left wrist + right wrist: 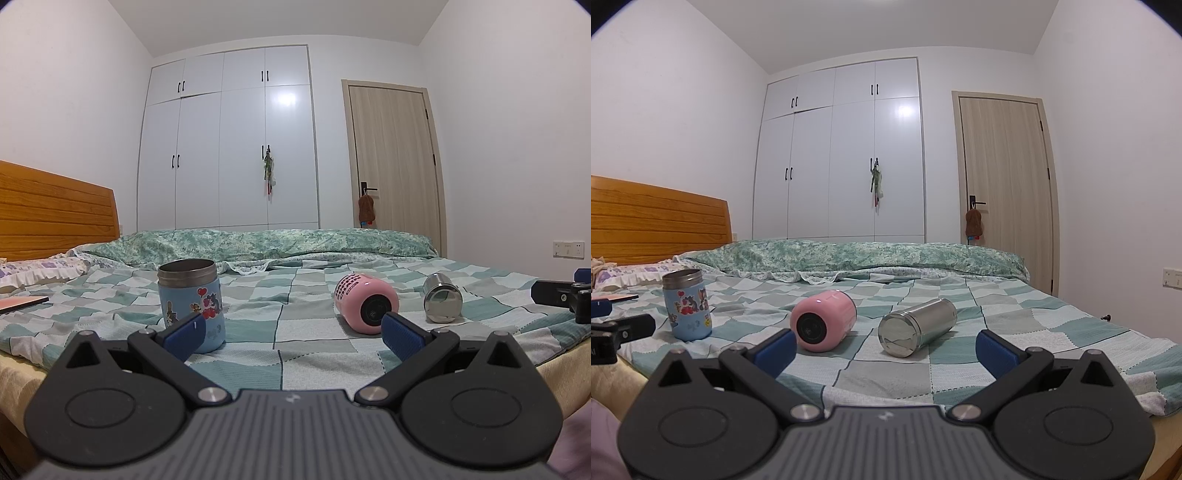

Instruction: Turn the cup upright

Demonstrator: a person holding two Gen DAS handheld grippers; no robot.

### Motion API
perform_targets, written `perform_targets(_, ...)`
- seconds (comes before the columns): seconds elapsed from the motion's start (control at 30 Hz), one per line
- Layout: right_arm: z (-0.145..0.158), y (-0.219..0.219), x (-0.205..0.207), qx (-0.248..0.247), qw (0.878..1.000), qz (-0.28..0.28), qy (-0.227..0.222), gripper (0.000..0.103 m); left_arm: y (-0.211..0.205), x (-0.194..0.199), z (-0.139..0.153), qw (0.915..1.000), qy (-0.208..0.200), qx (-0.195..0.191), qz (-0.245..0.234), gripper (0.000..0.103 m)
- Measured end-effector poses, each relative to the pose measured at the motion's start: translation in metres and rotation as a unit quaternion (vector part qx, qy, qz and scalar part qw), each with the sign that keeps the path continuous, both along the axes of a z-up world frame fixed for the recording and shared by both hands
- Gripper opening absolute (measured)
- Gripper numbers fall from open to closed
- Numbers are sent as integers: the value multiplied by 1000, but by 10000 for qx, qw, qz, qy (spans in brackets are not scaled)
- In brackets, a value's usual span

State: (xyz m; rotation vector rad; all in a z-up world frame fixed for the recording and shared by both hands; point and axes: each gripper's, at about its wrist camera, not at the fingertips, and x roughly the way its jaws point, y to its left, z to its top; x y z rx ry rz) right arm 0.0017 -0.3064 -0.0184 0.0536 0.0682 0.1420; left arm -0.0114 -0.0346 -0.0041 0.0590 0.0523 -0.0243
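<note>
On the checked bedspread (1015,325): three cups. Blue cup (687,304) upright; pink cup (823,320), steel cup (916,326) on their sides. Left gripper (291,330), right gripper (885,345): both wide, empty.

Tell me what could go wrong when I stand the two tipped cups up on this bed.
The pink cup and steel cup lie on their round sides, so a nudge from the fingers may roll either away before a grasp. The checked bedsheet is soft and wrinkled; an upright cup may topple. The blue cup stands just beyond the open left gripper; a swing could knock it.
</note>
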Motion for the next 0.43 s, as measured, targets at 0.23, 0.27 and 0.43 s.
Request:
perform_targets(0.23, 0, 0, 0, -3, 10000, 0, 2, 103, 0, 0, 0, 10000, 12, 0, -31, 103)
perform_targets(0.27, 0, 0, 0, -3, 10000, 0, 2, 103, 0, 0, 0, 10000, 22, -3, -84, 103)
perform_targets(0.43, 0, 0, 0, -7, 10000, 0, 4, 103, -2, -1, 0, 9998, 26, 19, -182, 103)
